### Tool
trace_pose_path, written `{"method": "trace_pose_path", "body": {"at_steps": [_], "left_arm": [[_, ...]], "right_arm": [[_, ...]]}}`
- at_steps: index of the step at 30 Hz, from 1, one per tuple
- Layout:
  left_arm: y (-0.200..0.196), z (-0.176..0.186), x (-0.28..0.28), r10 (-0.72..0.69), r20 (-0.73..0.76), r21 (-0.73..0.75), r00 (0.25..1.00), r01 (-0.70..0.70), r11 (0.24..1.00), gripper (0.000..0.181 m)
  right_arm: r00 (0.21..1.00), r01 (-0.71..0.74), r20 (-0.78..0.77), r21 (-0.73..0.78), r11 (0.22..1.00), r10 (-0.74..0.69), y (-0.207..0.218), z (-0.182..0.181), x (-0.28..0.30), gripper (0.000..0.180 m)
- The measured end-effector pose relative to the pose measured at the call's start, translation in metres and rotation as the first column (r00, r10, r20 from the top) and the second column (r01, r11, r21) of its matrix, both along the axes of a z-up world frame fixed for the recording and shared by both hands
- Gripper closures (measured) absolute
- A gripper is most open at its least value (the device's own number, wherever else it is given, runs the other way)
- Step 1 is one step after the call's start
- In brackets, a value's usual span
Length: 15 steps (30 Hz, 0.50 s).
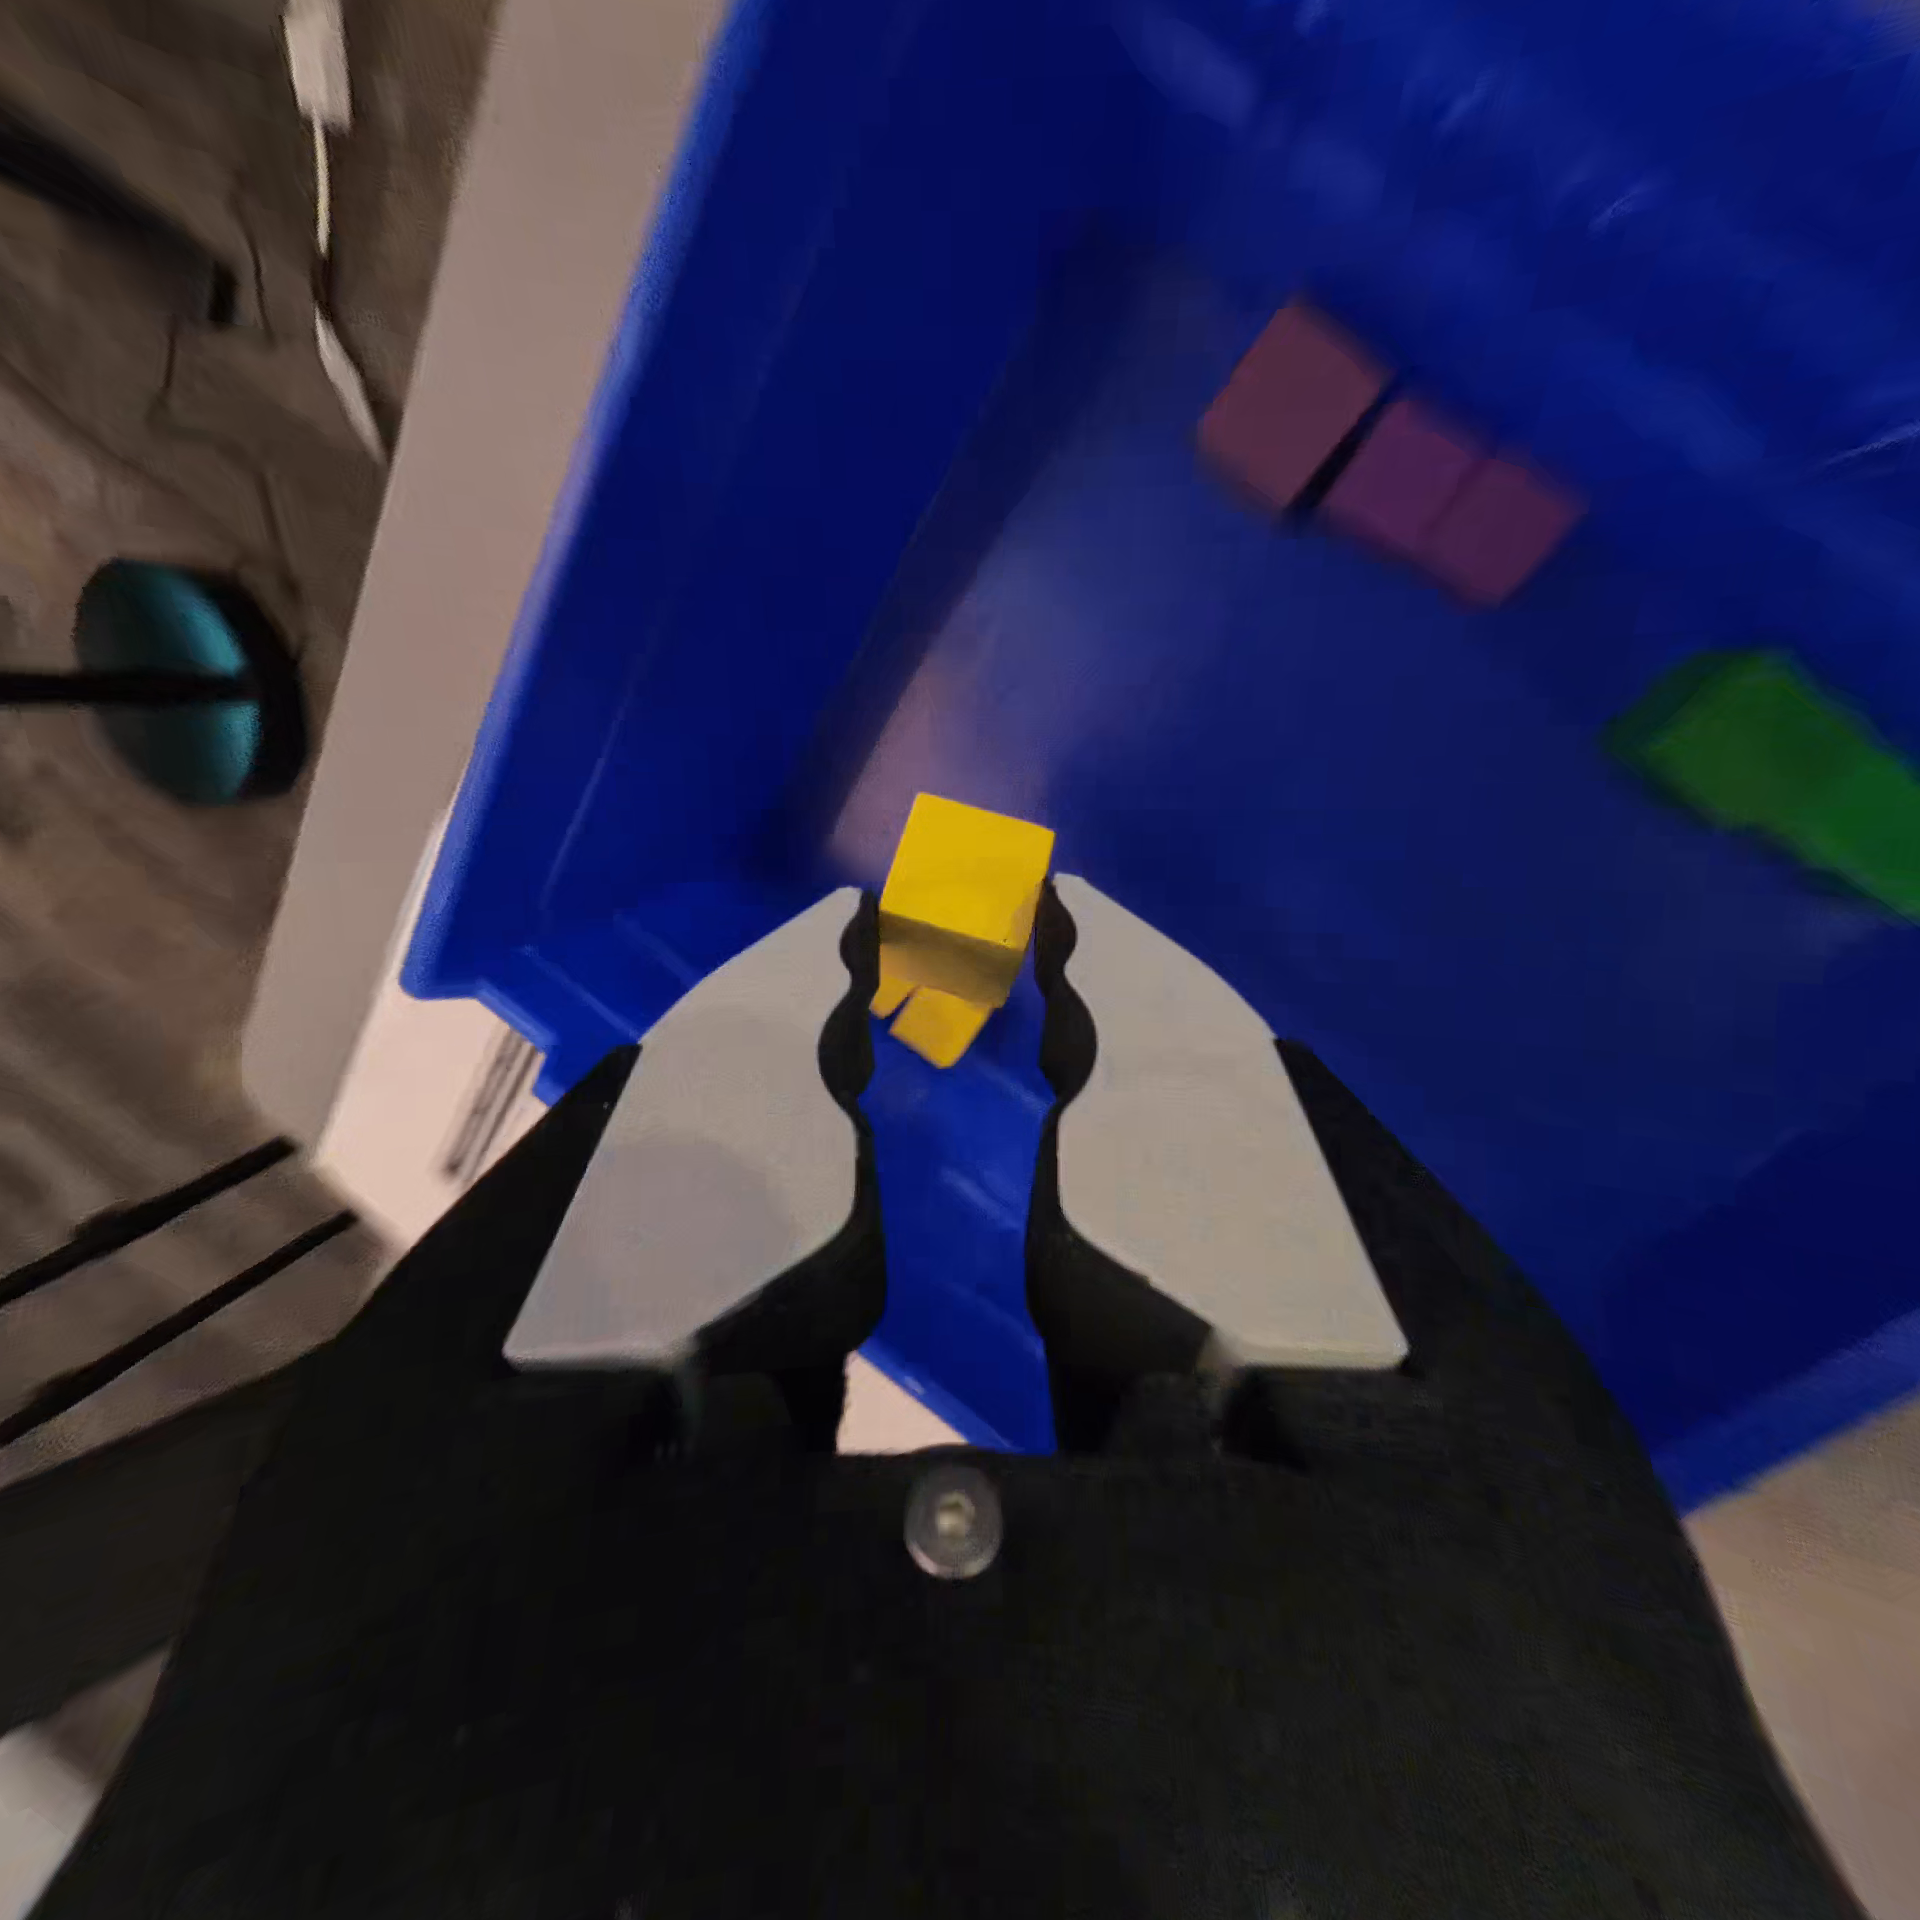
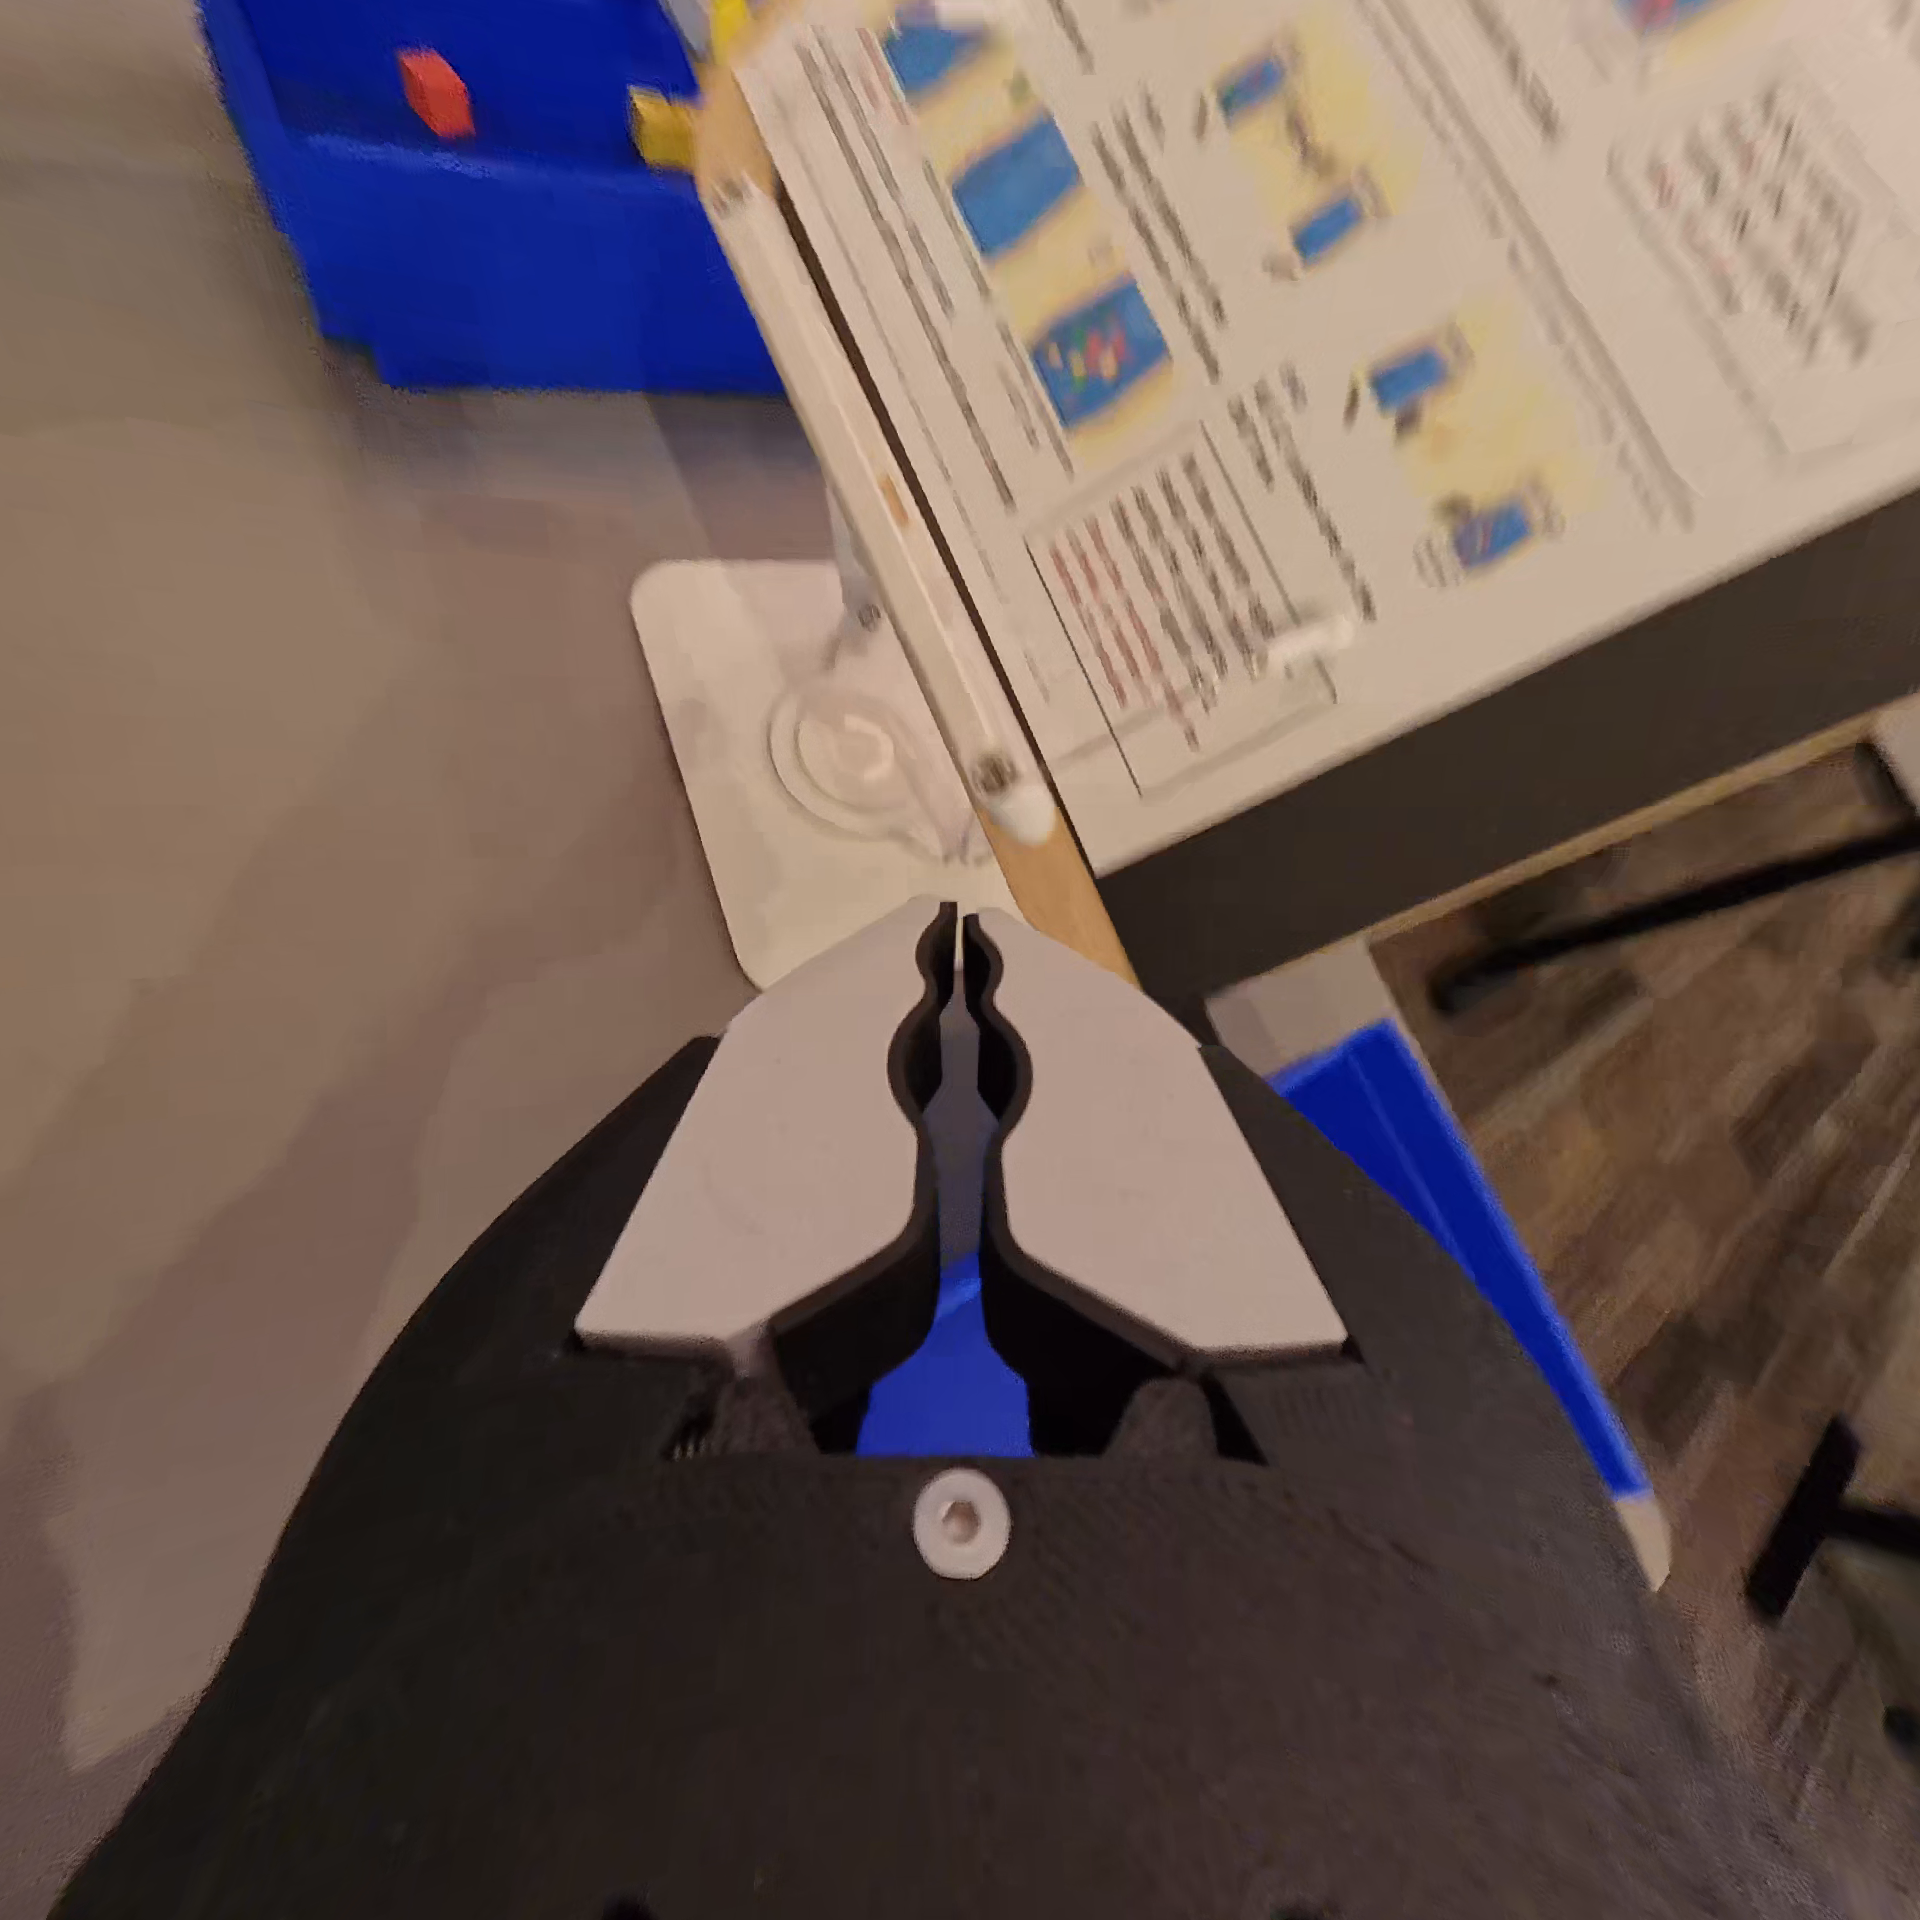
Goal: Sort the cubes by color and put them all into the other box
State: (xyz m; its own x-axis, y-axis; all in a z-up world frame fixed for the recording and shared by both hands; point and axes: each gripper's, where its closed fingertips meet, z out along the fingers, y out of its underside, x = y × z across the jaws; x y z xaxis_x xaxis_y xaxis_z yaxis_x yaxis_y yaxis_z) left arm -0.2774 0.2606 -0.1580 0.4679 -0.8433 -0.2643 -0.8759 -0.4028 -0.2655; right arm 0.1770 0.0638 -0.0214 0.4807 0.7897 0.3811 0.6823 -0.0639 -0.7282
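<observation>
Now left gripper pinches yellow cube above blue box.

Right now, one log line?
left gripper: shut on yellow cube over blue box | right gripper: shut, empty

It looks like a lab or office workroom: a pale surface carries blue plastic bins, a printed instruction sheet on a stand, above wood-pattern floor.
</observation>
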Motion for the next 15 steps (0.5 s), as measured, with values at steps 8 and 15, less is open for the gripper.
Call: {"method": "trace_pose_path", "body": {"at_steps": [8,15], "left_arm": [[-0.119,0.096,0.077,-0.023,0.785,-0.114,0.619,0.181,0.977,0.153],[-0.251,0.111,0.171,-0.167,0.888,-0.065,0.428,0.476,0.877,0.153]], "right_arm": [[0.938,-0.331,0.066,0.457,0.826,0.340,-0.062,0.029,-0.121,0.143],[0.844,-0.494,0.166,0.610,0.620,0.510,-0.108,-0.001,-0.223,0.111]]}}
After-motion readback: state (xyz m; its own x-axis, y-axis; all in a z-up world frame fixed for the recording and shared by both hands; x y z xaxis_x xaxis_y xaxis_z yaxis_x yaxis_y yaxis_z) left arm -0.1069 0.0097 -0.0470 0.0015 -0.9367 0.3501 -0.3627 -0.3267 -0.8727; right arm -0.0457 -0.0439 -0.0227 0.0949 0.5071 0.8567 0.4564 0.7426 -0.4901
